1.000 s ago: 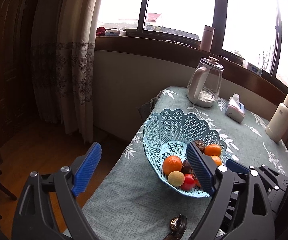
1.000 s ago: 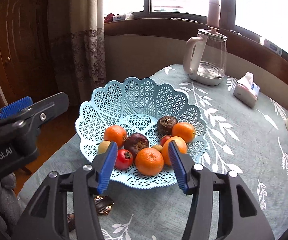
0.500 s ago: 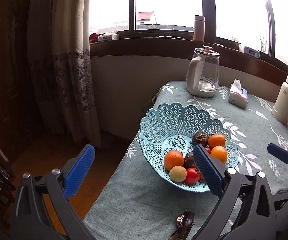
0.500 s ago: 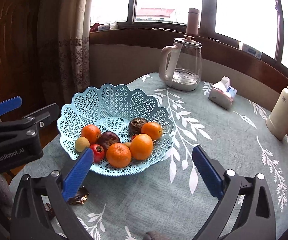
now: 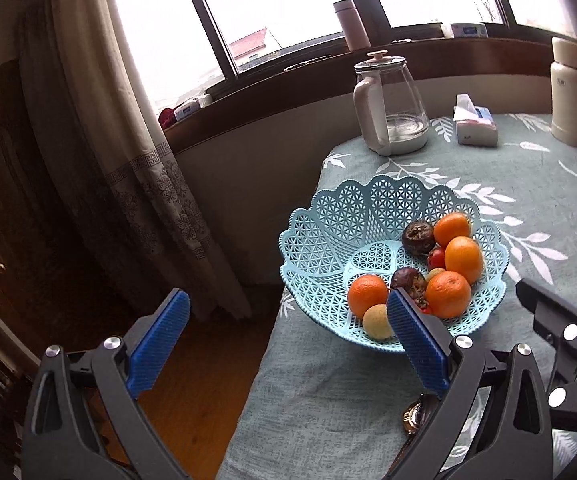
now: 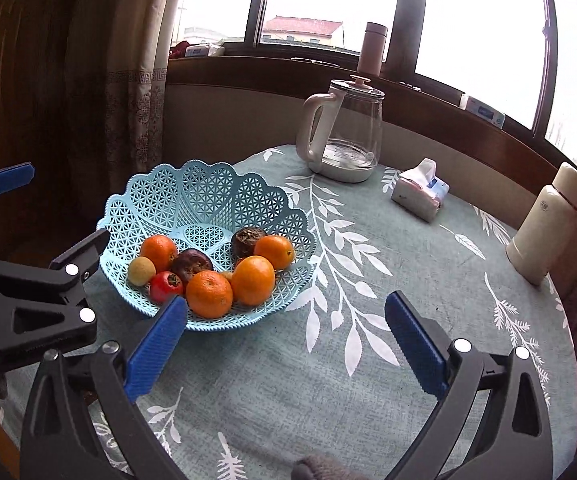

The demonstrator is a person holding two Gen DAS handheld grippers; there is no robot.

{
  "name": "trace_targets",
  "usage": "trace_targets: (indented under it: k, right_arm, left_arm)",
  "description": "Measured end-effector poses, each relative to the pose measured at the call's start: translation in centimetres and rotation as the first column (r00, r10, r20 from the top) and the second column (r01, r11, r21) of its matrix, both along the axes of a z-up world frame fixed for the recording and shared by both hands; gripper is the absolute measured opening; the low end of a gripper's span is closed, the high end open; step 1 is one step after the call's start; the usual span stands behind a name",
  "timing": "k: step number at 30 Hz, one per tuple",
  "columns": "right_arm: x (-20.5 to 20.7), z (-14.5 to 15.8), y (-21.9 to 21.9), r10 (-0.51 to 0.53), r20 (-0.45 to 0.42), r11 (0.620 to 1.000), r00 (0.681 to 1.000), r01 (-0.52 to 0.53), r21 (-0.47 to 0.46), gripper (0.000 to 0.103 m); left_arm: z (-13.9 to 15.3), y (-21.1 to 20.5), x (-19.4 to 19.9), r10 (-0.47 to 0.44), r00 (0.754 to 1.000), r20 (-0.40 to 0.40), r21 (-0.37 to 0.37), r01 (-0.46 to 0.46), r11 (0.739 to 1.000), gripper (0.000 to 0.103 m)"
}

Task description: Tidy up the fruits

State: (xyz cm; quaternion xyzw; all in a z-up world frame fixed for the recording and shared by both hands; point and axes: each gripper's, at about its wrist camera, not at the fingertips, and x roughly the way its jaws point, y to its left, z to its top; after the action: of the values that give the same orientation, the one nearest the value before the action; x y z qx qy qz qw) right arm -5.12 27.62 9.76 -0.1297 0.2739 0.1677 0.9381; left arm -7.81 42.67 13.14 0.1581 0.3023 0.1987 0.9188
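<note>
Right gripper (image 6: 286, 342): spread wide, nothing between the blue pads, held above bare tablecloth (image 6: 368, 360) just in front of the fruit basket (image 6: 208, 188). Left gripper (image 5: 288, 346): likewise spread wide and empty, its left finger out over the wooden floor (image 5: 192, 380), its right finger in front of the basket's near rim.

Basket: light blue openwork plastic, scalloped edge, standing near the table's left edge. Contents, gathered in the near half: four oranges (image 6: 209, 294), two dark wrinkled fruits, probably passion fruit (image 6: 191, 264), one red persimmon-like fruit (image 6: 165, 286), one small pale yellow round fruit (image 6: 141, 271). A further small red fruit and a small pale one partly hidden between the oranges; kind not discernible. Far half of the basket bare.

Partly hidden under the left gripper's right finger: a brass-coloured metal object (image 5: 414, 420) on the cloth, identity unclear.

Farther back on the table: glass kettle (image 6: 344, 136) with white handle, tissue pack (image 6: 420, 192), cream thermos (image 6: 544, 228). On the windowsill: a pink tumbler (image 6: 373, 50). Left of the table: curtain (image 6: 128, 80).
</note>
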Motion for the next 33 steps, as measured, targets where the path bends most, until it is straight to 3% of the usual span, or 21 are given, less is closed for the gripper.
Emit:
trace_targets:
  k: [33]
  right_arm:
    - [0.17,-0.36,0.43,0.009,-0.001,1.000,1.000,-0.009,-0.020,0.098]
  left_arm:
    - [-0.63,-0.55,0.41,-0.004,1.000,-0.022,0.039,0.005,0.999,0.100]
